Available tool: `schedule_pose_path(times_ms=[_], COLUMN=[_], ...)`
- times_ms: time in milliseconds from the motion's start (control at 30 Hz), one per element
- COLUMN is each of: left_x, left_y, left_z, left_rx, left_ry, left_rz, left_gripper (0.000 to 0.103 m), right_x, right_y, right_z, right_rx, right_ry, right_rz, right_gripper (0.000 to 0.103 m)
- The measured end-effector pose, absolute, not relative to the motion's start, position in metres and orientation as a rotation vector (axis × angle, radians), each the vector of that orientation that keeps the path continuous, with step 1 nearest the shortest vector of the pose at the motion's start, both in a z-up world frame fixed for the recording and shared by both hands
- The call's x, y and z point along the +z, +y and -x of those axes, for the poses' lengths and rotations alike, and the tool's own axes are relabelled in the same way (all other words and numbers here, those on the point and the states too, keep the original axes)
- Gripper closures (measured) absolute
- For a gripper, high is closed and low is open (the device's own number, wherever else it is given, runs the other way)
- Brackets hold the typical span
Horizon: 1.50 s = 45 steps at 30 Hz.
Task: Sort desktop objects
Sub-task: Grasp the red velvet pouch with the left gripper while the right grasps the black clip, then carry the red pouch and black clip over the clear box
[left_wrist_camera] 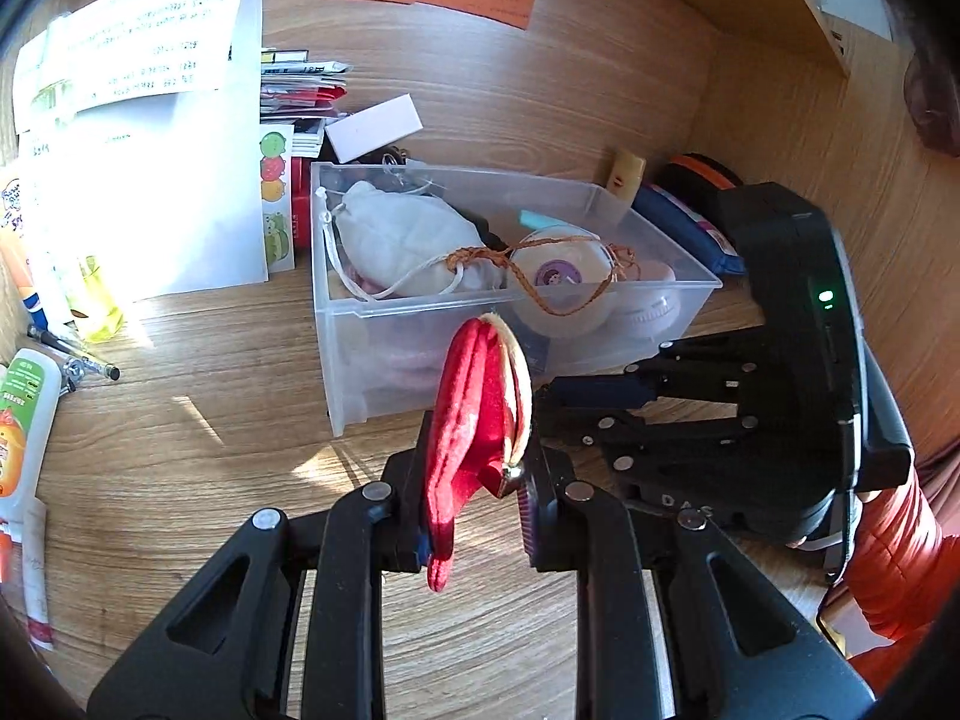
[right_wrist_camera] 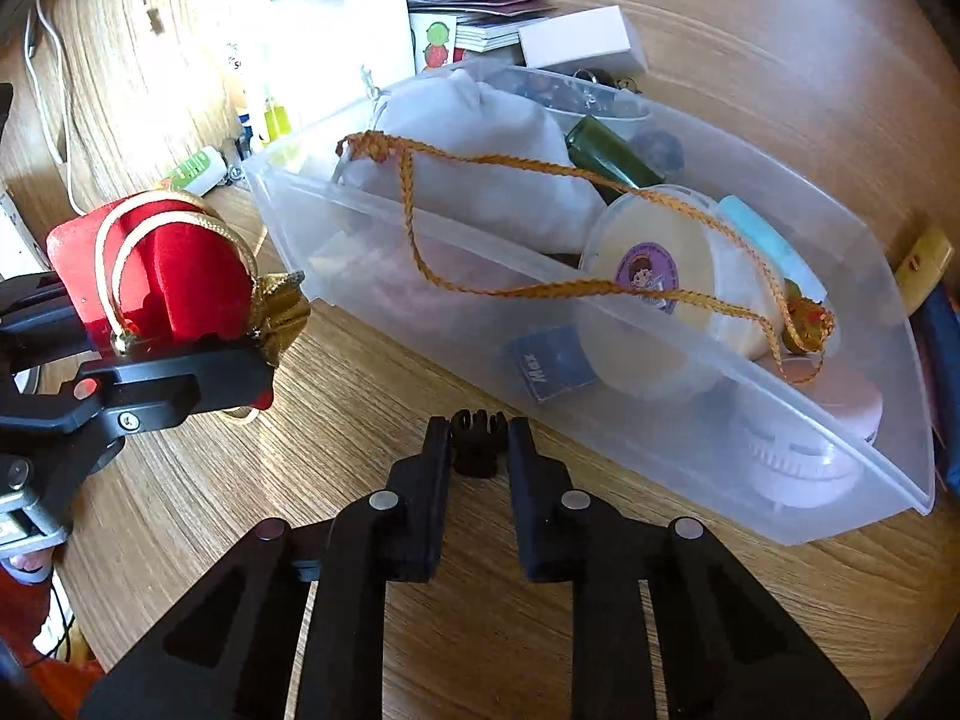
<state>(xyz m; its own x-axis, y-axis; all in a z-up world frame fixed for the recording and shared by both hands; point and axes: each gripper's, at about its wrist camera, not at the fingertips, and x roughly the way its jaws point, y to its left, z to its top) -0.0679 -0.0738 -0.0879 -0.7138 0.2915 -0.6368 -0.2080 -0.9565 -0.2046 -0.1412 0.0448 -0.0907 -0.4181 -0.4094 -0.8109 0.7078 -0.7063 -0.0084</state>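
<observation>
Left gripper clamped on a red pouch, gold-trimmed, held above the desk just short of the bin. From the right wrist view the pouch hangs clear of the bin's near corner, not over it.

Right gripper pinched on a small black clip, low over the desk, near the bin's front wall.

Bin already holds a white bag, a round tub with a braided cord draped across it, a green tube, a white disc and more I can't make out.

My read: sorting well under way. Two items in hand, neither binned yet. Left on the desk: pen, bottles, white box, papers, blue pouch behind the bin. Whether those belong in this bin, I can't tell.
</observation>
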Motion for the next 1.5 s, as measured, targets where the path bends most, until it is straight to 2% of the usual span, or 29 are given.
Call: schedule_pose_path(times_ms=[600, 1033, 1500], left_x=[-0.054, -0.001, 0.038], left_y=[-0.060, -0.056, -0.042], left_z=[0.069, 0.094, 0.136], left_rx=[2.741, 2.799, 2.807], left_ry=[-0.117, -0.094, -0.068], left_rz=[0.958, 0.812, 0.744], left_gripper=[0.082, 0.082, 0.082], right_x=[-0.025, 0.016, 0.043], right_y=[0.104, 0.141, 0.139], right_z=[0.123, 0.159, 0.193], right_rx=[-2.230, -2.342, -2.407], right_ry=[0.368, 0.255, 0.282], right_rz=[-0.861, -0.781, -0.727], right_gripper=[0.086, 0.086, 0.086])
